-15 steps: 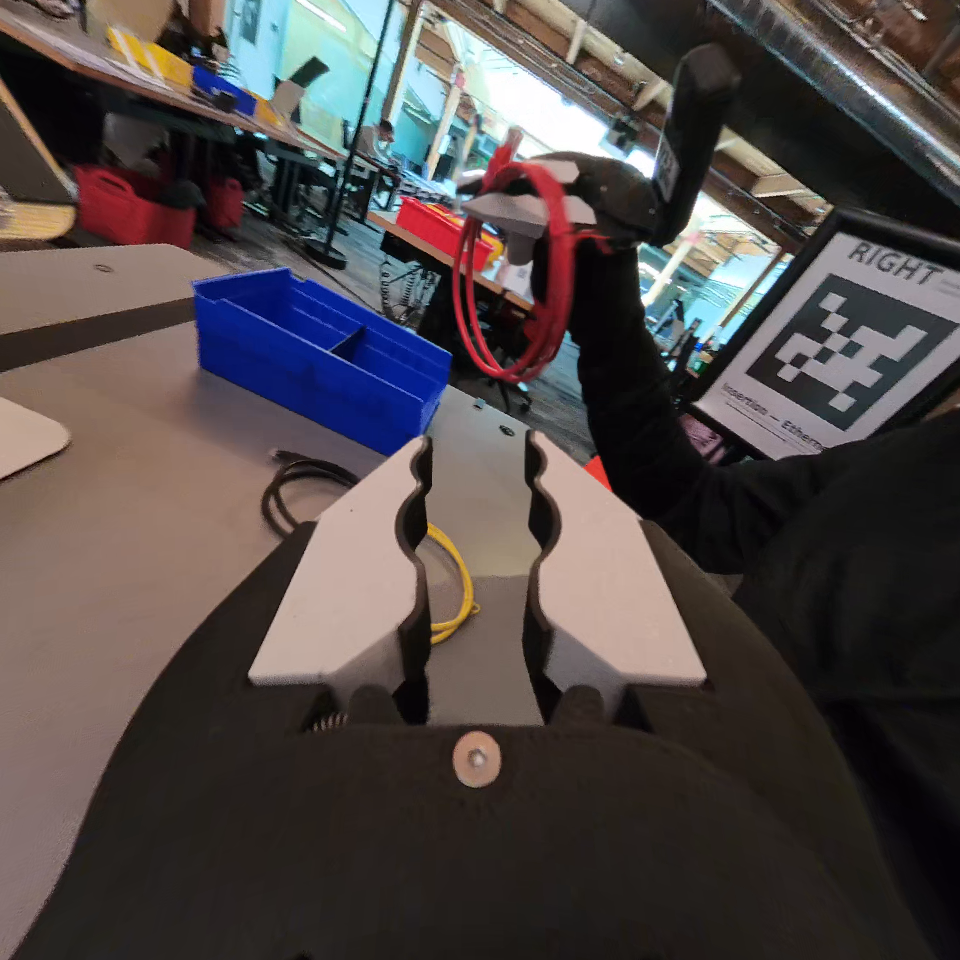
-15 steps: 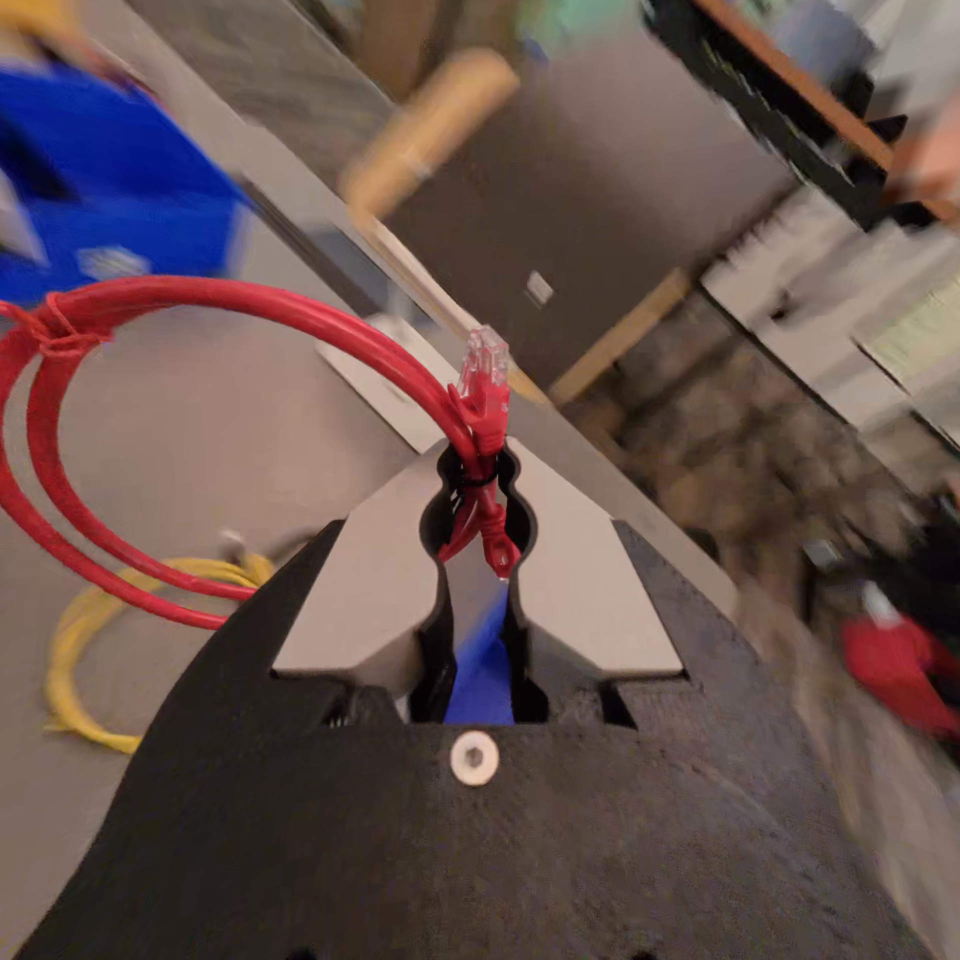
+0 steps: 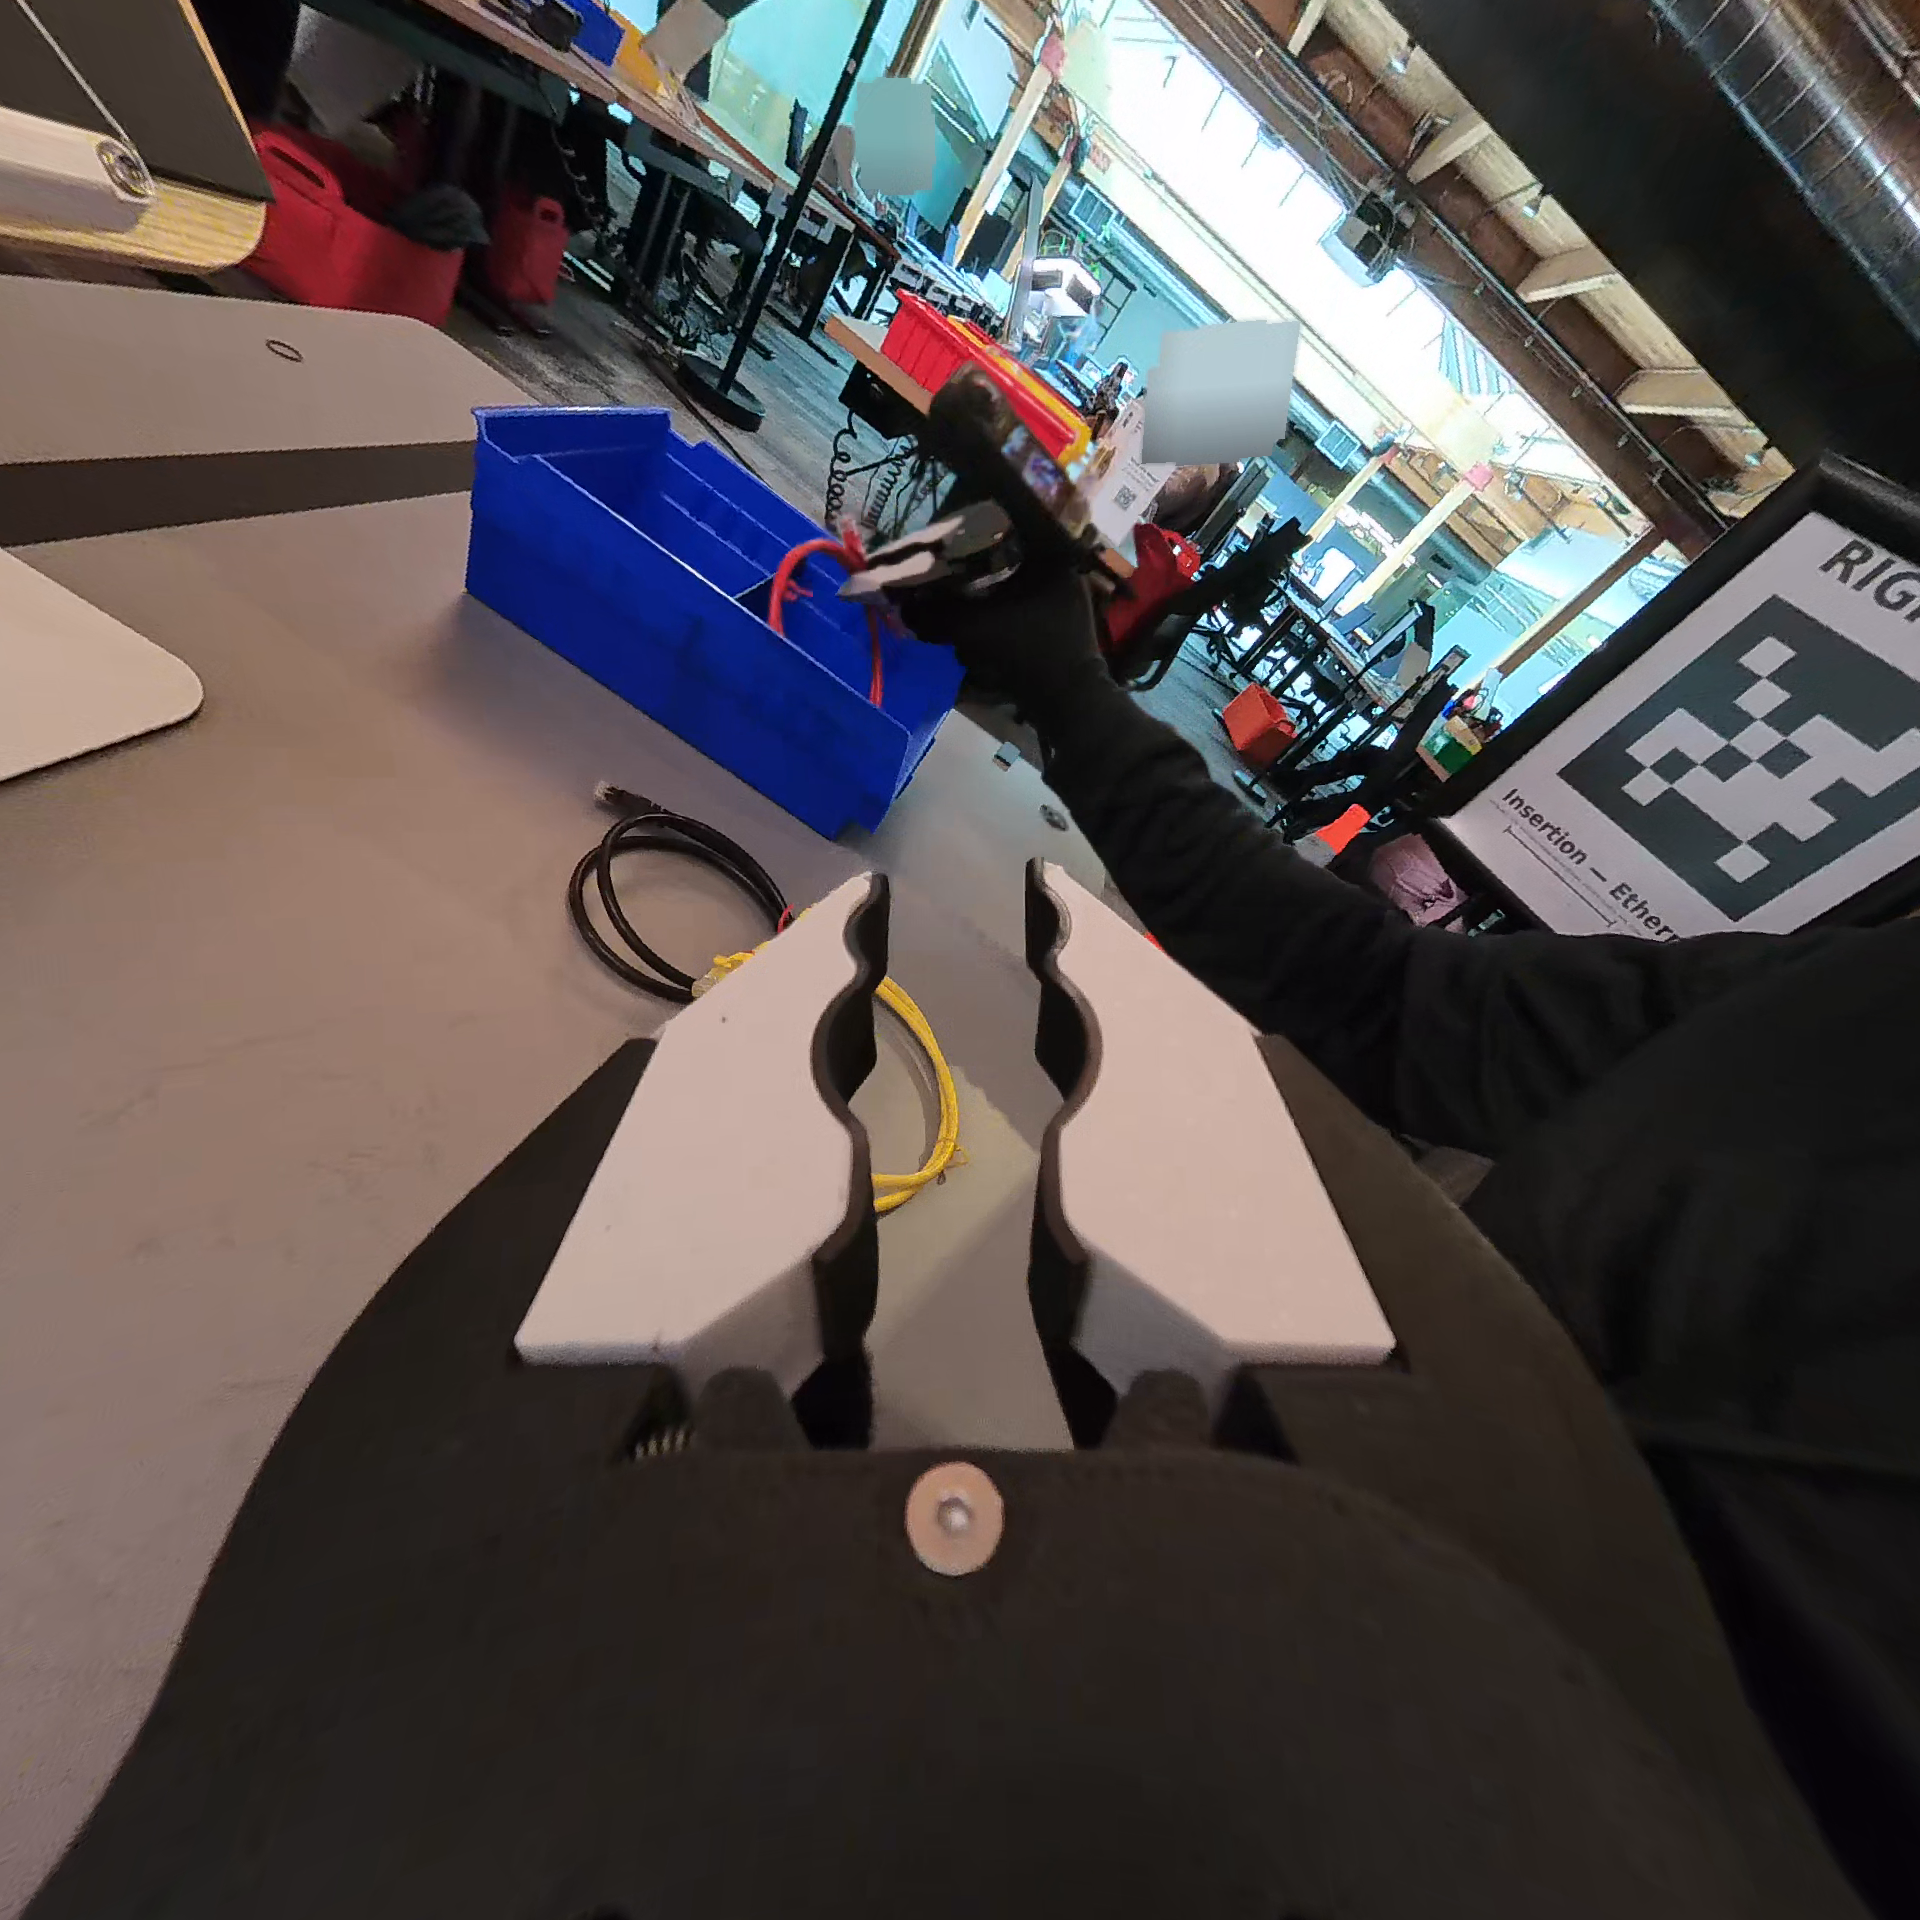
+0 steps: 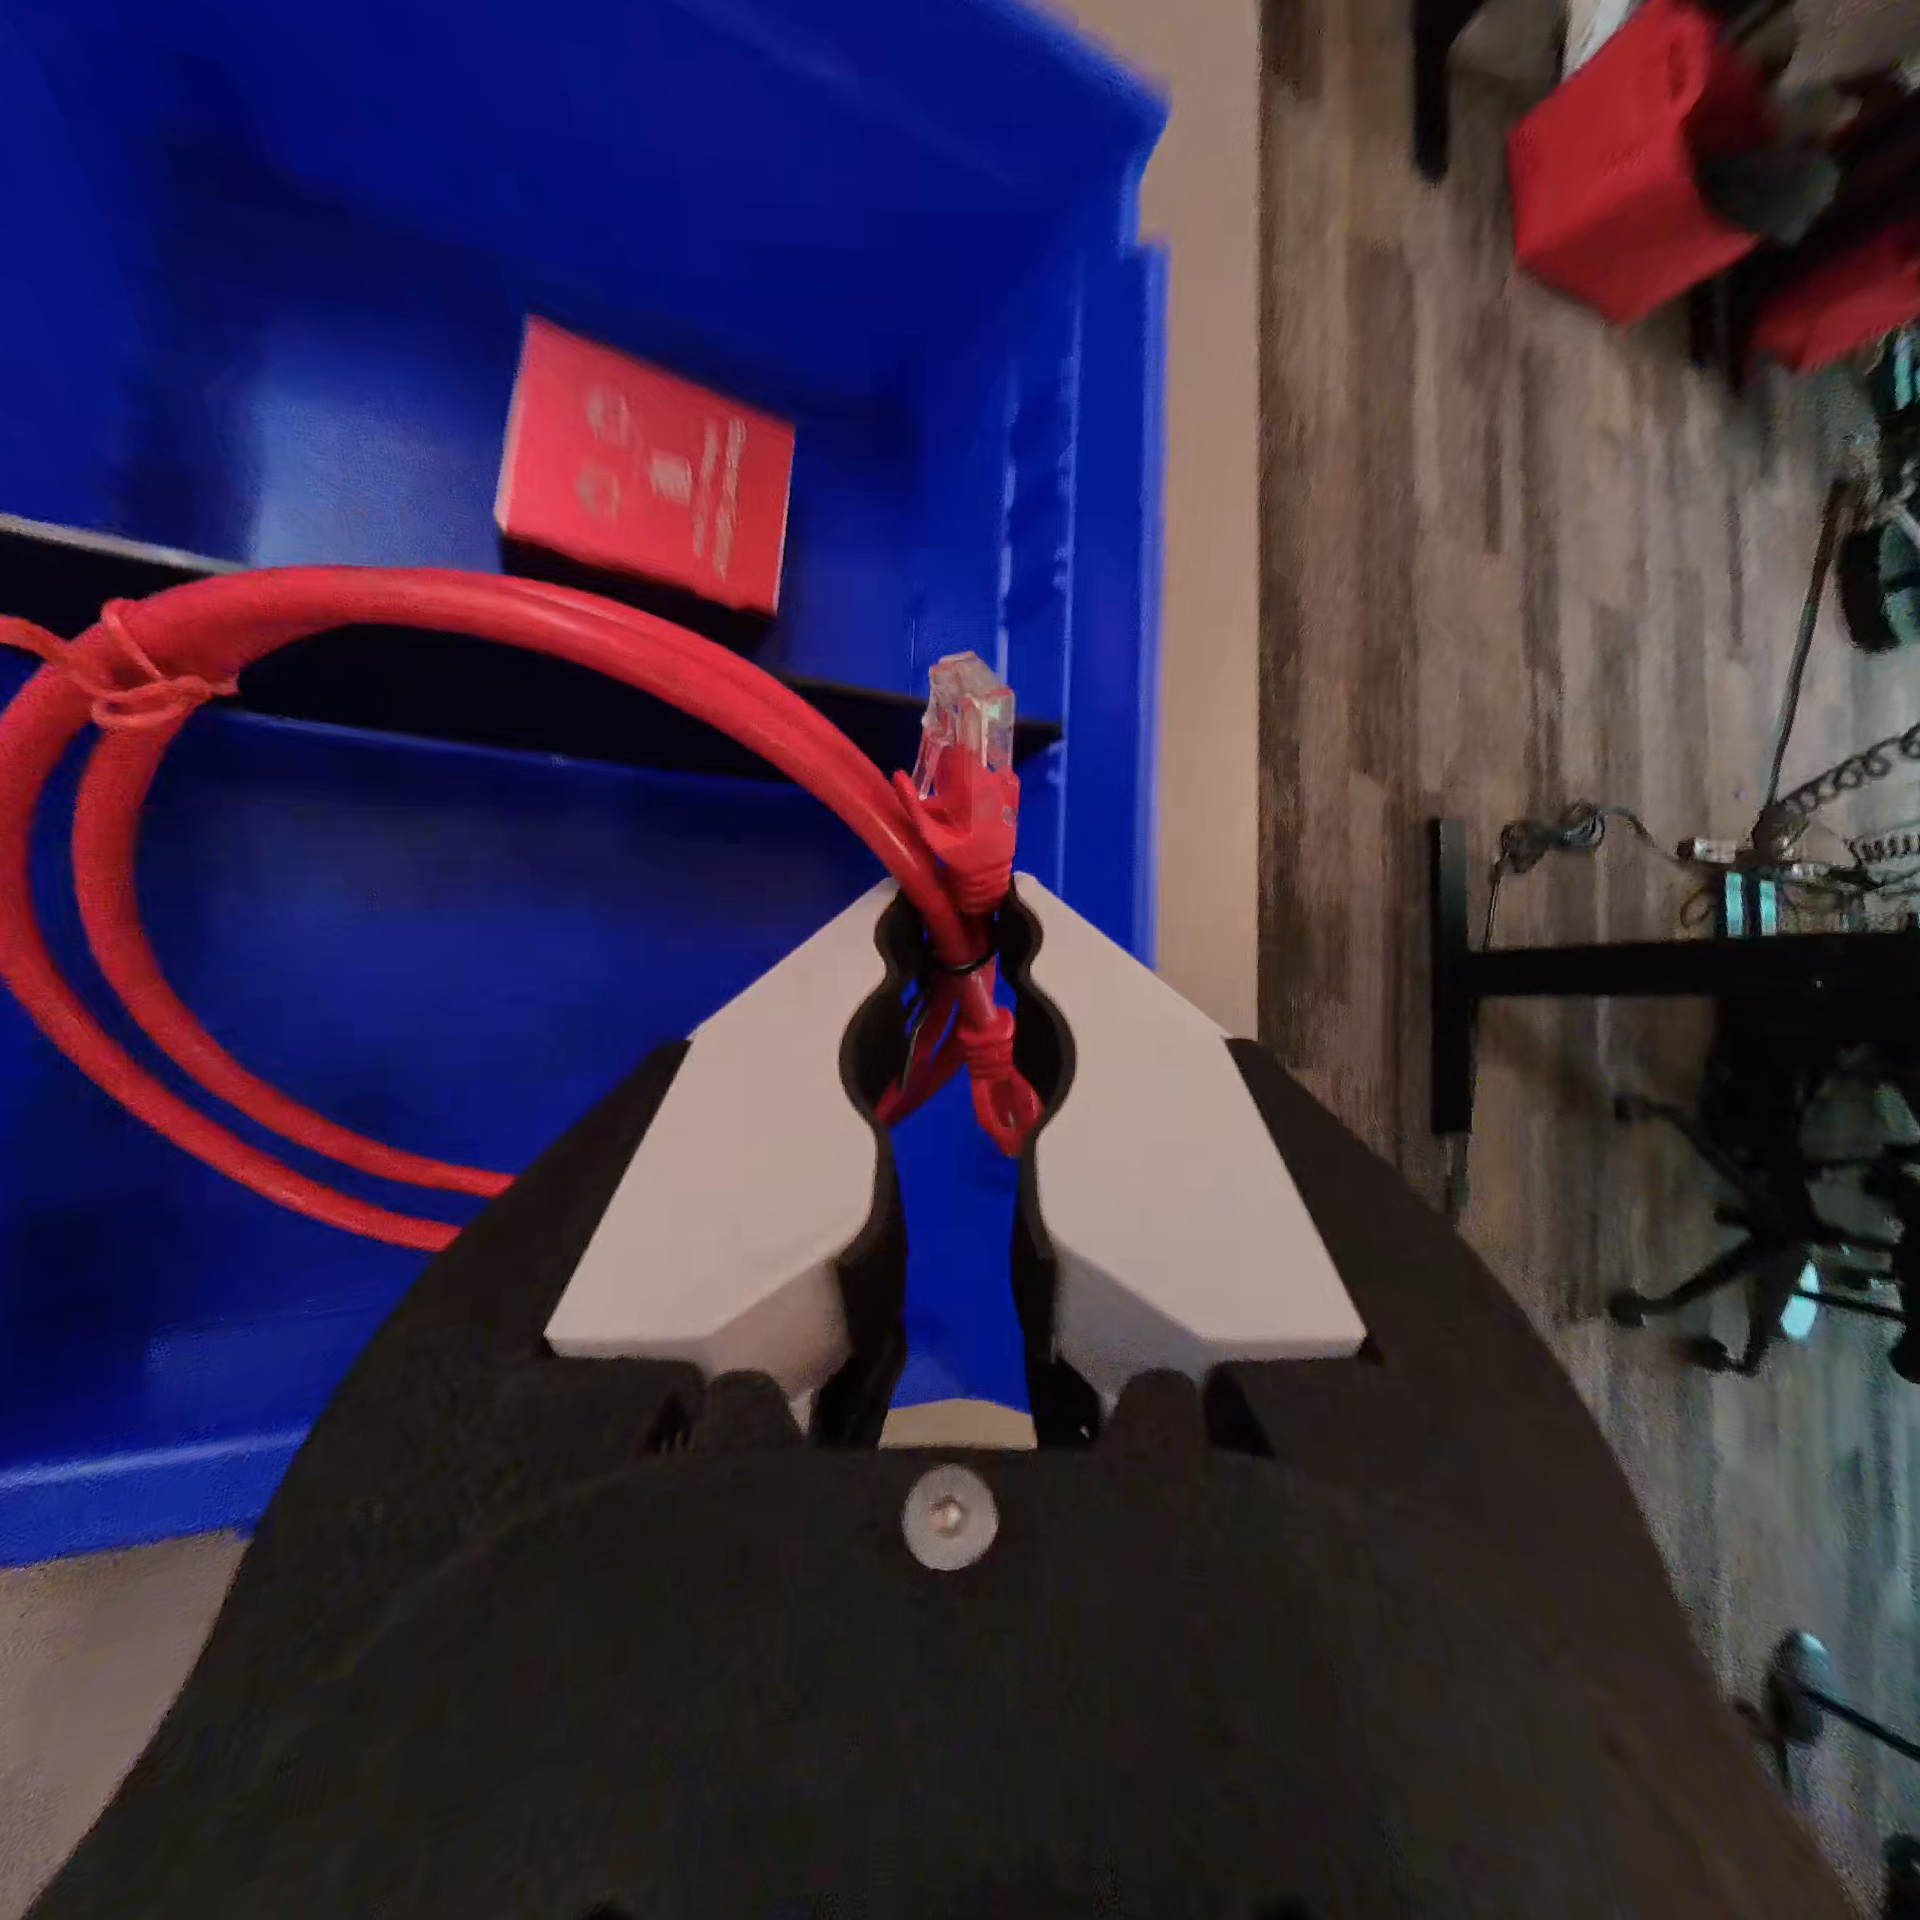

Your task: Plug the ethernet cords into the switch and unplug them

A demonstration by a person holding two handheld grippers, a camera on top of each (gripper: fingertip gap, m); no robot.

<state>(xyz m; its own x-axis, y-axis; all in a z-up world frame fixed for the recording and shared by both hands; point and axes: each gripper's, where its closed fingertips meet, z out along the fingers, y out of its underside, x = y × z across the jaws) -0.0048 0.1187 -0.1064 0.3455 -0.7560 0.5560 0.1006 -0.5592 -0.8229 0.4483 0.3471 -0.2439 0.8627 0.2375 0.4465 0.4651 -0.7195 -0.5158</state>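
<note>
My right gripper [image 4: 956,914] is shut on a coiled red ethernet cord [image 4: 312,644], its clear plug [image 4: 966,717] pointing past the fingertips. It hangs over the blue bin [image 4: 520,187], where a red box [image 4: 644,468] lies in the far compartment. In the left wrist view the right gripper [image 3: 883,566] holds the red cord [image 3: 821,592] above the bin [image 3: 623,582]. My left gripper [image 3: 956,894] is open and empty above the grey table [image 3: 260,987]. A coiled black cord [image 3: 665,894] and a yellow cord [image 3: 925,1101] lie on the table just ahead of it.
A framed sign with a checkered marker [image 3: 1745,748] stands at the right. A white plate-like base [image 3: 73,675] lies at the table's left. Beyond the table edge are wood floor [image 4: 1455,520], red bins [image 4: 1662,156] and chairs. A black sleeve [image 3: 1351,966] crosses the right side. The tips of one gripper are about 50 cm away from the tips of the other. From either gripper's tips it is about 40 cm to the white plate-like base [image 3: 73,675].
The right gripper has moved down and away with the red cord, from raised in the air to over the blue bin. The left gripper stays open over the table.
</note>
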